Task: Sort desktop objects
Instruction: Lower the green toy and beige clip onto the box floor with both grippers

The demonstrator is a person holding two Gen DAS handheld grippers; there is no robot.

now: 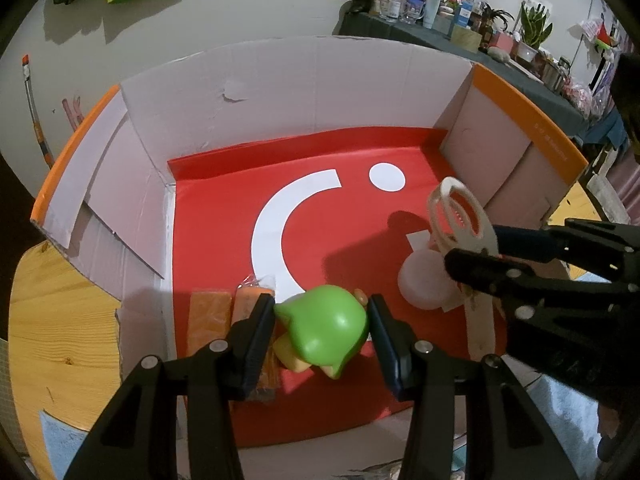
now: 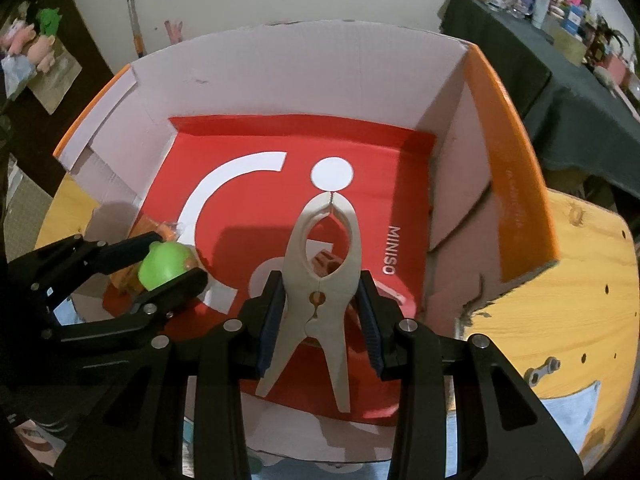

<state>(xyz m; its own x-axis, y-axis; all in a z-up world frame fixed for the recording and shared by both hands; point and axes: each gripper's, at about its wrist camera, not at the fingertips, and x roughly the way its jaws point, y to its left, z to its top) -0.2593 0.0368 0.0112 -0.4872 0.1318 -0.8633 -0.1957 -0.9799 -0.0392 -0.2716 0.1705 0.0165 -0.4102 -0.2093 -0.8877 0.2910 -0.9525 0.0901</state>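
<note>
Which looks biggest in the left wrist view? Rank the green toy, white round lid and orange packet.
1. green toy, though it is nearest the camera
2. white round lid
3. orange packet, looks close to the lid; unsure

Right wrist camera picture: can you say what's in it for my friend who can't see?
The right gripper holds a big beige clip over a cardboard box with a red bottom. Beside it, the left gripper holds a green toy.

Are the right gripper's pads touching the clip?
Touching. In the right wrist view both pads of the right gripper press against the sides of the beige clip, which hangs between them above the red box floor.
</note>
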